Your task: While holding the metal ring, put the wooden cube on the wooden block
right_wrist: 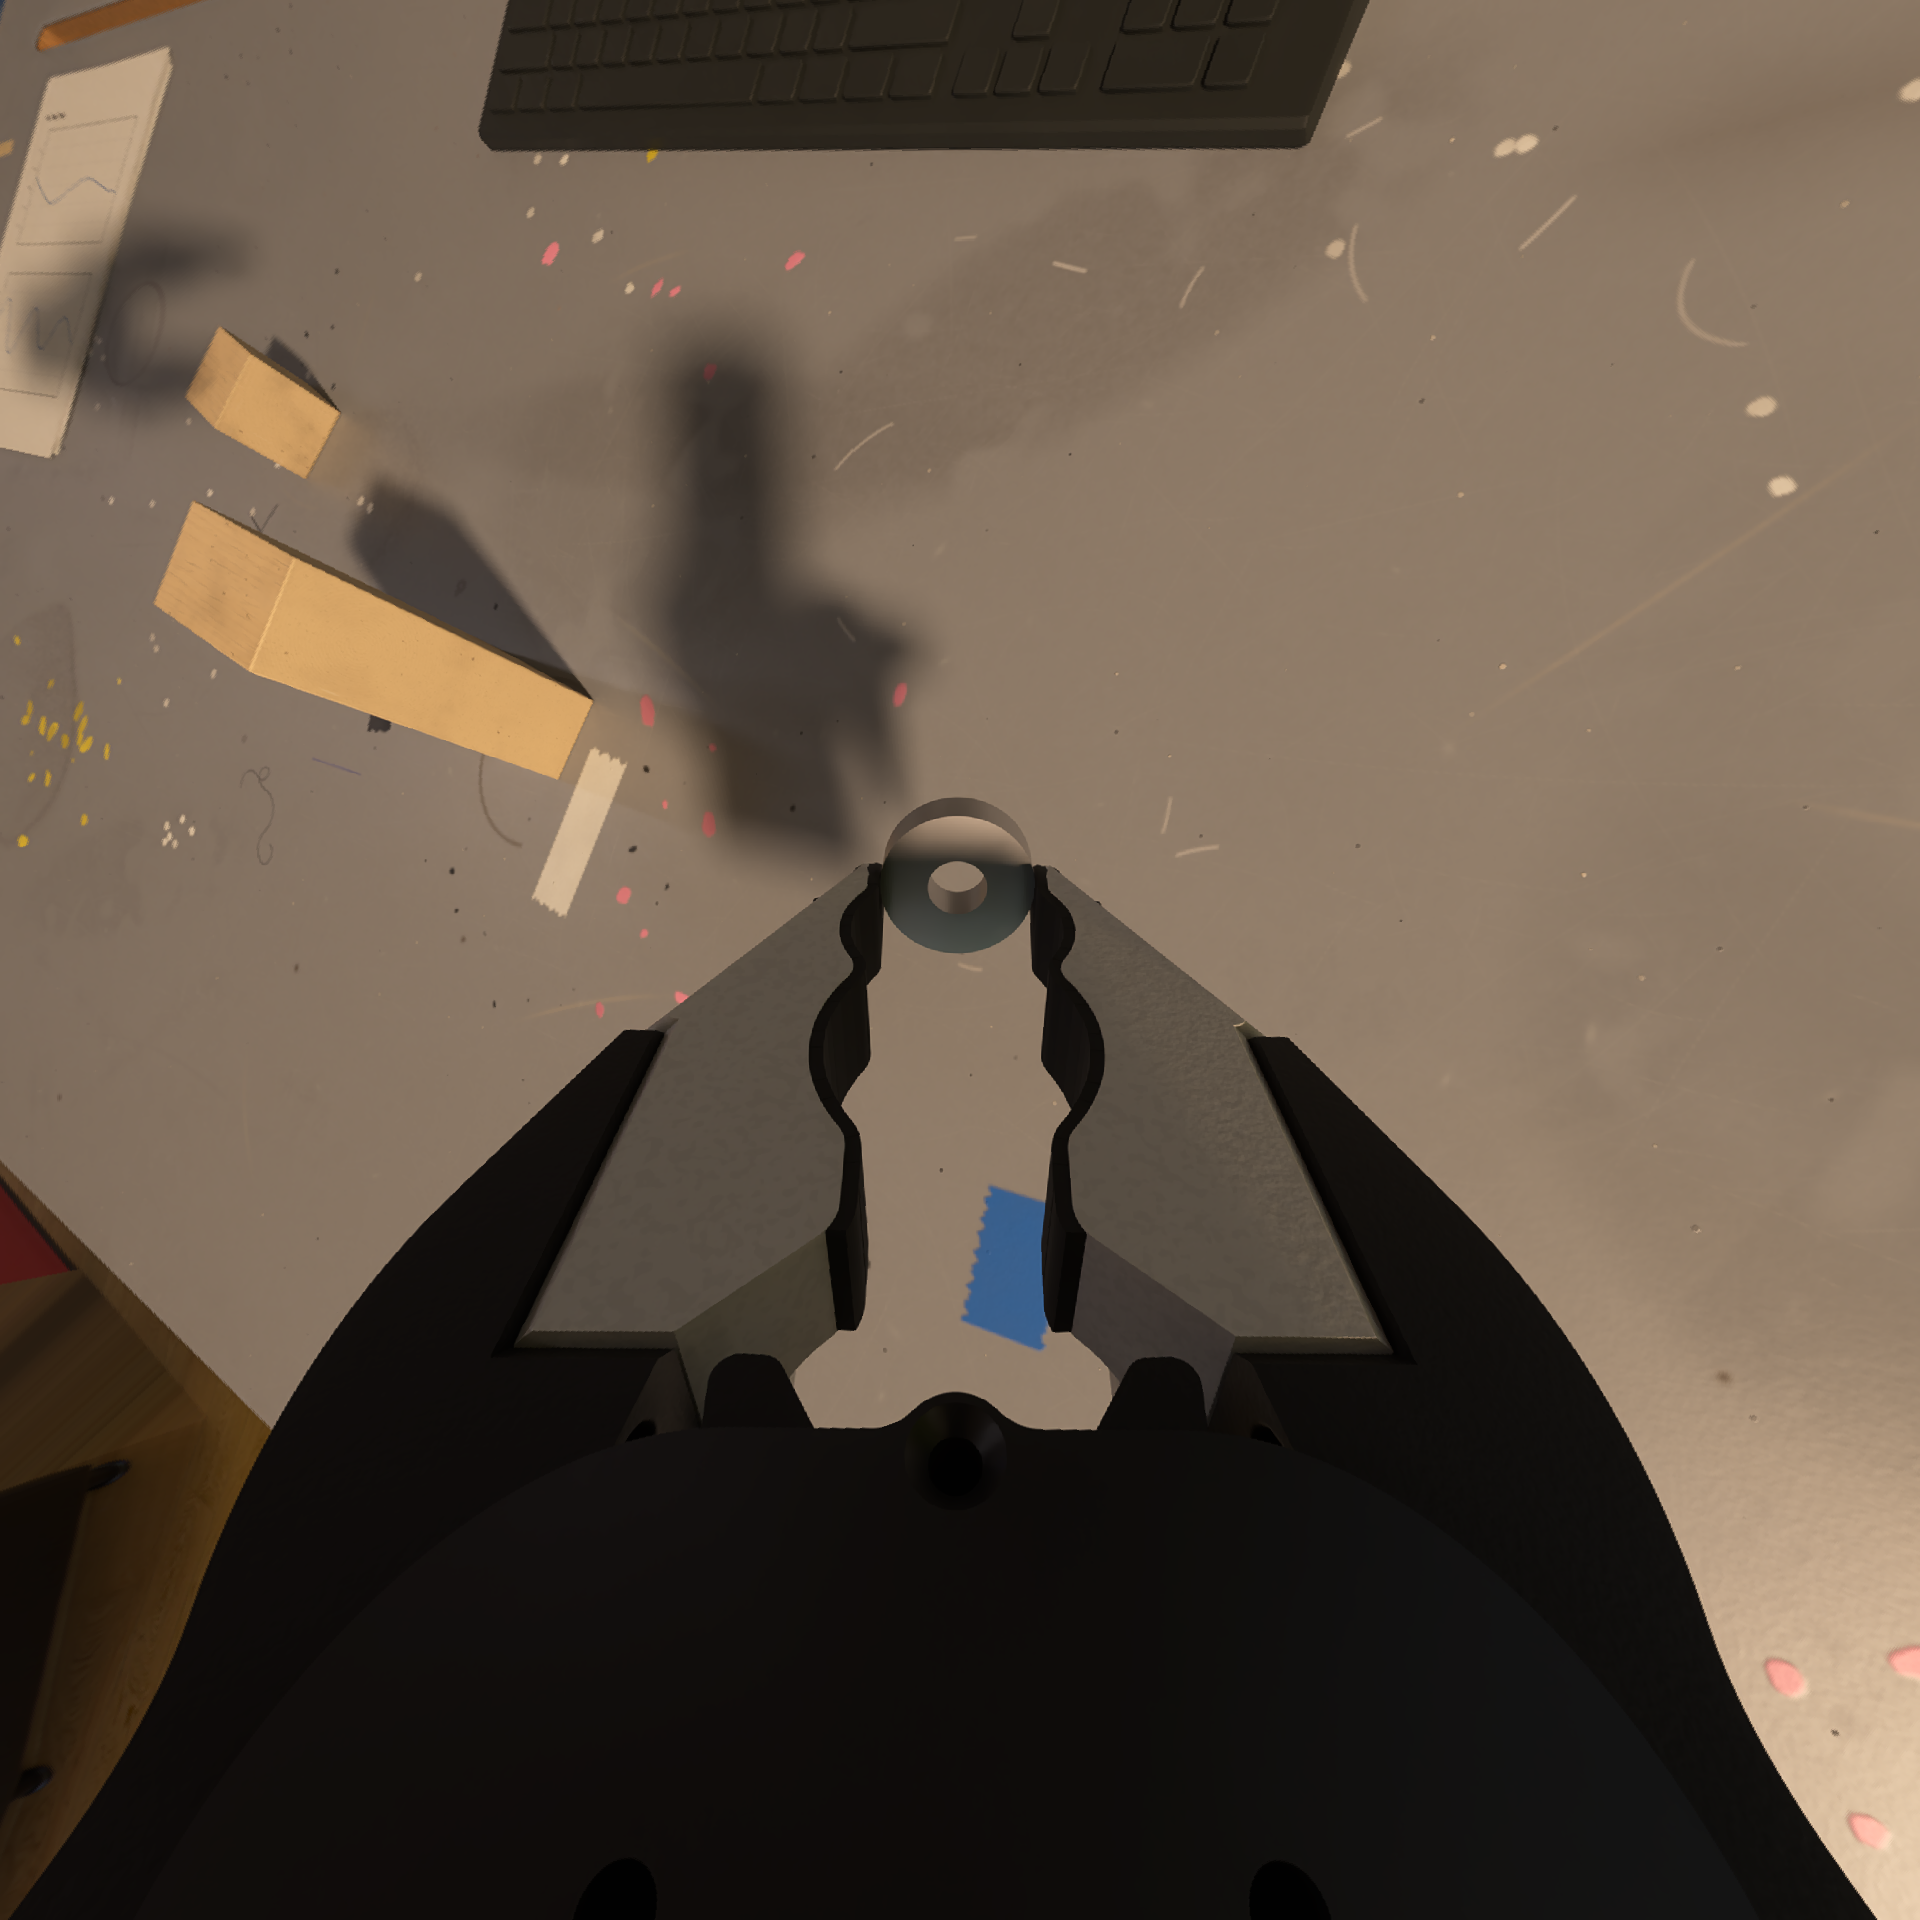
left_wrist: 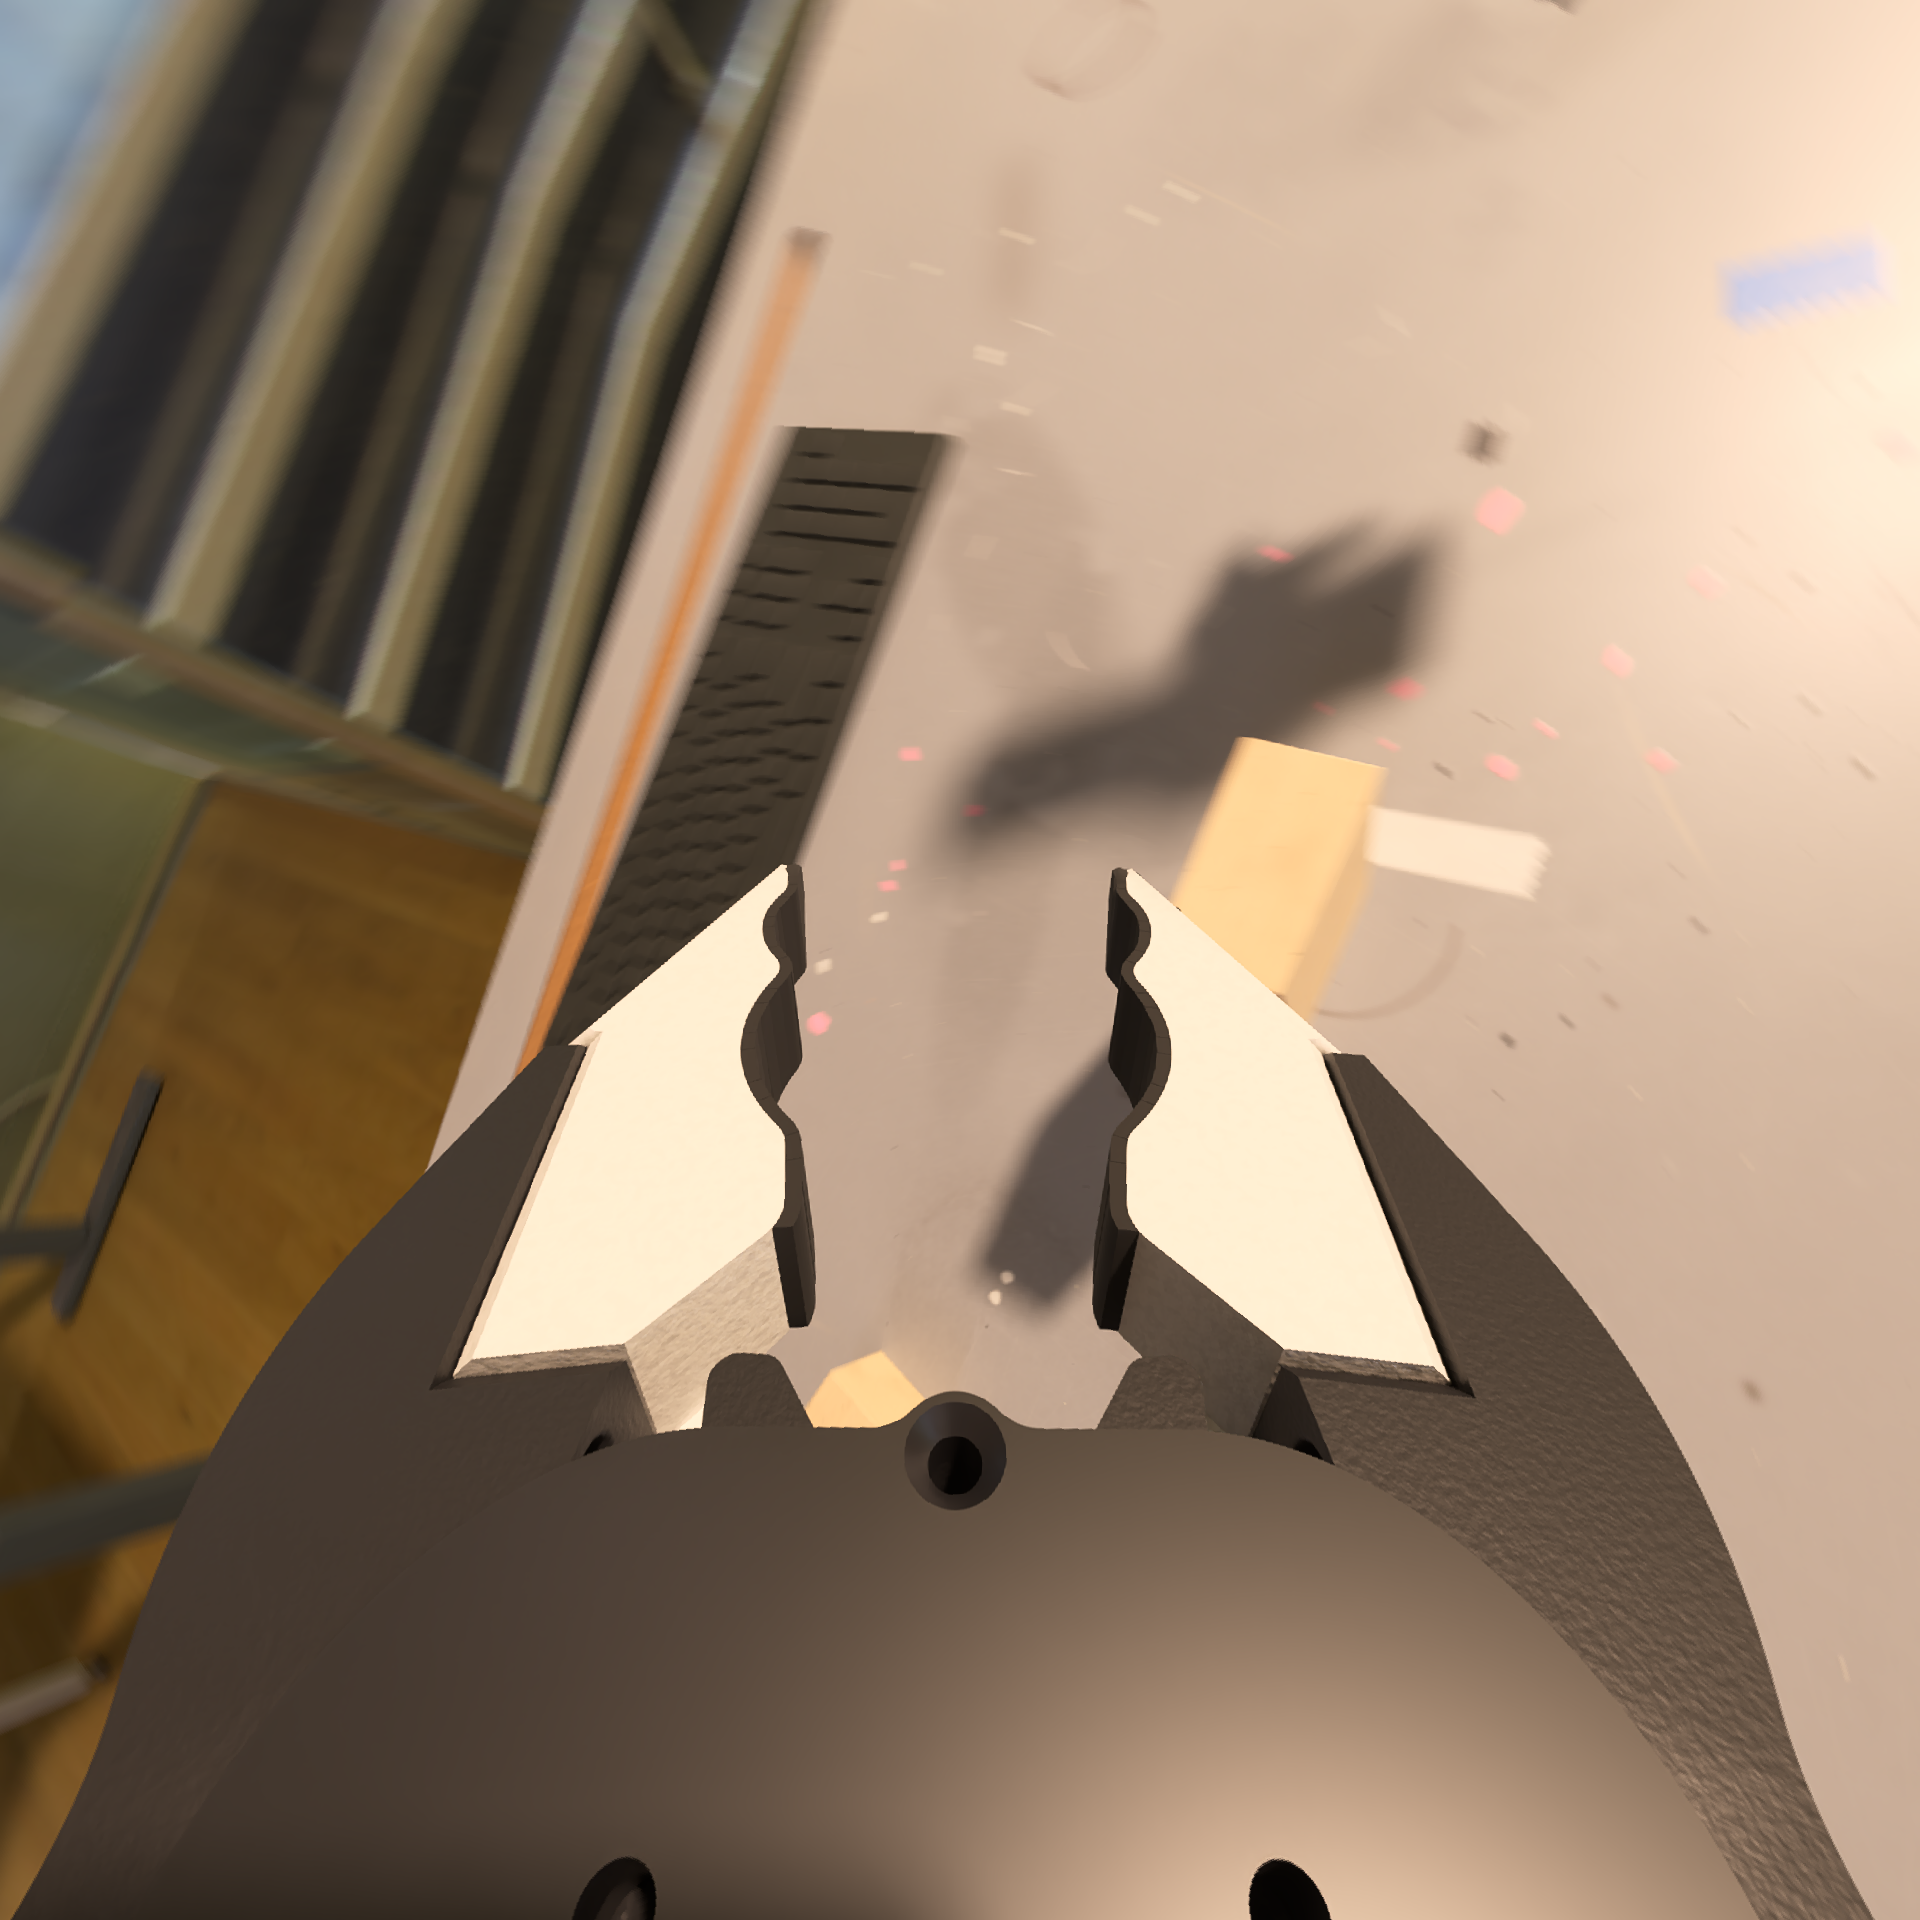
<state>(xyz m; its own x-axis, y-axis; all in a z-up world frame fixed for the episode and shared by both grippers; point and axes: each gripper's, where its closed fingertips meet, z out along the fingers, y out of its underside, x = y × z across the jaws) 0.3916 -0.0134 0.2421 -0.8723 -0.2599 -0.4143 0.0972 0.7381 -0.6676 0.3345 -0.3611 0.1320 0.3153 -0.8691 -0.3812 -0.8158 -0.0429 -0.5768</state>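
Right hand-held gripper [right_wrist: 956,883]: fills the lower frame of its own view; fingertips clamped on the metal ring [right_wrist: 956,891], likely to keep it held while the other gripper works.
Metal ring: pinched at mid-frame, clear of the counter [right_wrist: 1455,623]; its flat face and hole turned toward the camera.
Left hand-held gripper [left_wrist: 956,914]: jaws apart, nothing between them; hangs above the counter, judged free to fetch the cube.
Wooden cube [right_wrist: 262,403]: upper left of the right wrist view, resting on the counter, near the block's far end but apart from it; not yet stacked.
Wooden block [right_wrist: 374,639]: left of the right wrist view, lying flat; long axis runs from upper left to lower right, broad top face up, a ready seat for the cube. It also shows right of centre in the left wrist view [left_wrist: 1283,862].
Keyboard [right_wrist: 914,62]: top edge of the right wrist view.
Paper sheet [right_wrist: 73,239]: far upper left.
Blue tape [right_wrist: 1008,1268]: seen between the right gripper's fingers.
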